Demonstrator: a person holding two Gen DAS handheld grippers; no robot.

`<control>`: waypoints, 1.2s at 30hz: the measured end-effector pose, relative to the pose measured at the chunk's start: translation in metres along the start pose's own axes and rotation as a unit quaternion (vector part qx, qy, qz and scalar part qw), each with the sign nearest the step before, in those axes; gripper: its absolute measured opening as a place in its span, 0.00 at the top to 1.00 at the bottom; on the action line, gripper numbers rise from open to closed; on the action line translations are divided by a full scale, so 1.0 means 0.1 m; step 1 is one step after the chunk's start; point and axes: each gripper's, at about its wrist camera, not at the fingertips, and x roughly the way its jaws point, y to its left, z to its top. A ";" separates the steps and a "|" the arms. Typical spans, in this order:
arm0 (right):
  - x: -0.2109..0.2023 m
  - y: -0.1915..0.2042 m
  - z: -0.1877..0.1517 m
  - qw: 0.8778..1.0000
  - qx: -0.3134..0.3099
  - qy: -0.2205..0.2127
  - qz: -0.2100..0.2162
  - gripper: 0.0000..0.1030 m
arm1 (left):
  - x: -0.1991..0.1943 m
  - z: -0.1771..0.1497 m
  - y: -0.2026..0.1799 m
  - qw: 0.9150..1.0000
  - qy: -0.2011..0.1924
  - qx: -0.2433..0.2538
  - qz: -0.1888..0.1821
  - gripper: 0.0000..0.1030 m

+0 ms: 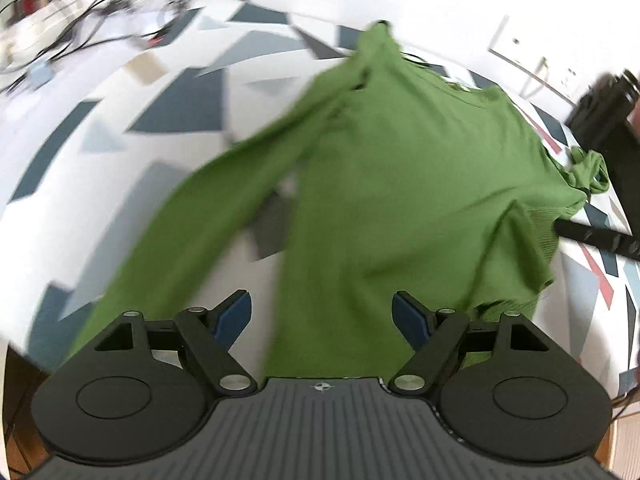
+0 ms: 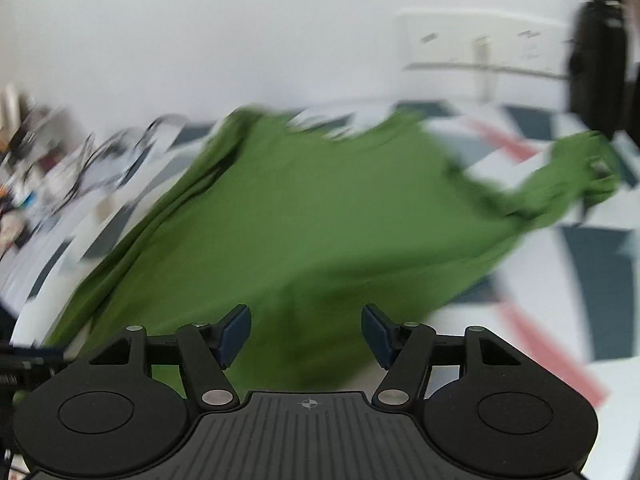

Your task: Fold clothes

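On a bed cover patterned with white, grey and dark blue angular shapes, a soft green knit sweater is lying spread out, one long sleeve trailing away from the body. The left gripper is hanging over its hem, blue pads parted and empty. The right gripper is likewise spread wide above the blurred cloth, grasping nothing.

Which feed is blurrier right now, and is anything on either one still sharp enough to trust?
Right wrist view: heavy motion smear across the green sweater, the patterned sheet and the clutter at left; only the open right gripper is crisp. Left wrist view: milder blur, sweater outline and cables readable, open left gripper sharp; fisheye bends the sheet's edges.
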 end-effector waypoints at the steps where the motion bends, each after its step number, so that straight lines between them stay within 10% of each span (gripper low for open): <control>1: 0.05 0.07 -0.05 1.000 0.001 0.007 -0.013 0.46 | -0.01 -0.04 0.08 1.000 0.006 -0.001 -0.003 0.24; 4: 0.12 0.07 -0.15 0.998 0.051 0.027 -0.035 0.90 | -0.02 -0.16 0.27 1.000 0.021 0.005 -0.012 0.33; 13: -0.88 -0.52 -0.56 0.970 0.201 -0.060 -0.125 0.95 | -0.02 -0.28 0.17 0.996 0.021 0.058 -0.066 0.92; 28: -1.06 -0.95 -1.39 0.922 0.315 0.010 -0.226 0.92 | -0.01 -0.37 0.00 0.989 0.032 0.124 -0.076 0.92; 31: -1.11 -0.86 -1.27 0.908 0.329 0.047 -0.254 0.64 | -0.05 -0.31 -0.03 0.989 0.025 0.133 -0.065 0.71; 36: -1.47 -0.66 -0.45 0.937 0.285 -0.041 -0.200 0.64 | -0.35 -0.03 -0.07 0.988 -0.025 0.122 -0.092 0.63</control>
